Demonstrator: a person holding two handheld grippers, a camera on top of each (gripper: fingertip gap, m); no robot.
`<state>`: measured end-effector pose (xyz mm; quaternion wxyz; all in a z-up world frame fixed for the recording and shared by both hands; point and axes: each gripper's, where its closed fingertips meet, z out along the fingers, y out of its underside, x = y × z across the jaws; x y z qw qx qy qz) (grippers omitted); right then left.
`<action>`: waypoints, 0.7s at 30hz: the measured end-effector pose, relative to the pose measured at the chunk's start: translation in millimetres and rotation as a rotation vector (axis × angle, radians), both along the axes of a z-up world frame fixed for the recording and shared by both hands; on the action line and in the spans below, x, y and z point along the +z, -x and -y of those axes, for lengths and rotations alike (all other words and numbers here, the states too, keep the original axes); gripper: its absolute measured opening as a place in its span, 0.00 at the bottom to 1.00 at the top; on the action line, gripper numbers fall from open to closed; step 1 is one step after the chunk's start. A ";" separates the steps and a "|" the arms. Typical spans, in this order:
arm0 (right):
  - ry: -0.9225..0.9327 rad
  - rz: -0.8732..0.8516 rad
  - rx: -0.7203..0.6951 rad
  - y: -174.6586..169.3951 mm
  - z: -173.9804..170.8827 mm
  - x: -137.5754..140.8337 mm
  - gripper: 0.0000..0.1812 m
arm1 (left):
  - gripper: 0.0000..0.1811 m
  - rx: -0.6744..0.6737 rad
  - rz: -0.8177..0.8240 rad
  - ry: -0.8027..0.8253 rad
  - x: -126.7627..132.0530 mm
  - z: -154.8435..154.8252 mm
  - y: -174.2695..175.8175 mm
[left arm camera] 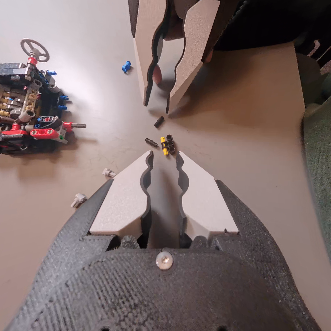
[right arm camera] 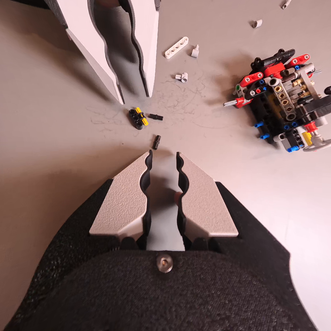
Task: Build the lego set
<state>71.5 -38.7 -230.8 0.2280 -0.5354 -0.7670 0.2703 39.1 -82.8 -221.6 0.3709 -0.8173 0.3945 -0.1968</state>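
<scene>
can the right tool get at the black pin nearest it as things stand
Probably yes: the right tool is open and empty, and the black pin lies loose on the table just past its tips, nothing between them.

No readable text, labels, brands, numbers or signs in either view.
</scene>
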 end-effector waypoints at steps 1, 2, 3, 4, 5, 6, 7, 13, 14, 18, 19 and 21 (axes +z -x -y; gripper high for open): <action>-0.011 0.005 -0.003 1.1 0.0 -0.7 0.14 | 0.13 0.002 0.006 0.002 0.3 -0.3 0.6; -0.026 0.011 -0.003 2.4 -0.2 -1.8 0.14 | 0.14 0.004 0.010 0.004 0.2 -0.9 1.1; -0.038 0.017 0.002 3.5 0.4 -2.6 0.14 | 0.14 0.008 0.016 0.007 -0.1 -1.7 1.4; -0.044 0.020 0.009 4.9 1.7 -2.8 0.14 | 0.14 0.009 0.025 0.010 -0.2 -2.2 1.1; -0.047 0.024 0.013 6.4 2.6 -3.2 0.14 | 0.15 0.011 0.037 0.013 -0.2 -2.7 0.4; -0.048 0.025 0.017 8.2 3.5 -3.3 0.14 | 0.15 0.020 0.051 0.007 1.1 -4.3 -0.3; -0.048 0.028 0.023 9.8 4.4 -3.4 0.14 | 0.15 0.026 0.068 -0.002 3.1 -5.5 -1.1; -0.050 0.084 0.112 13.2 5.5 -5.3 0.02 | 0.17 0.081 0.120 -0.017 7.4 -14.4 4.5; -0.037 0.099 0.134 13.0 5.8 -5.4 0.02 | 0.17 0.089 0.127 -0.013 7.3 -15.4 5.9; -0.031 0.104 0.117 17.1 -13.0 -5.4 0.02 | 0.17 0.116 0.123 -0.027 7.7 -19.1 10.4; -0.022 0.099 0.103 16.1 -17.0 -5.3 0.02 | 0.16 0.126 0.108 -0.033 6.6 -20.6 12.9; -0.032 0.077 0.071 13.4 -25.8 -4.7 0.02 | 0.16 0.140 0.093 -0.042 5.4 -22.4 15.9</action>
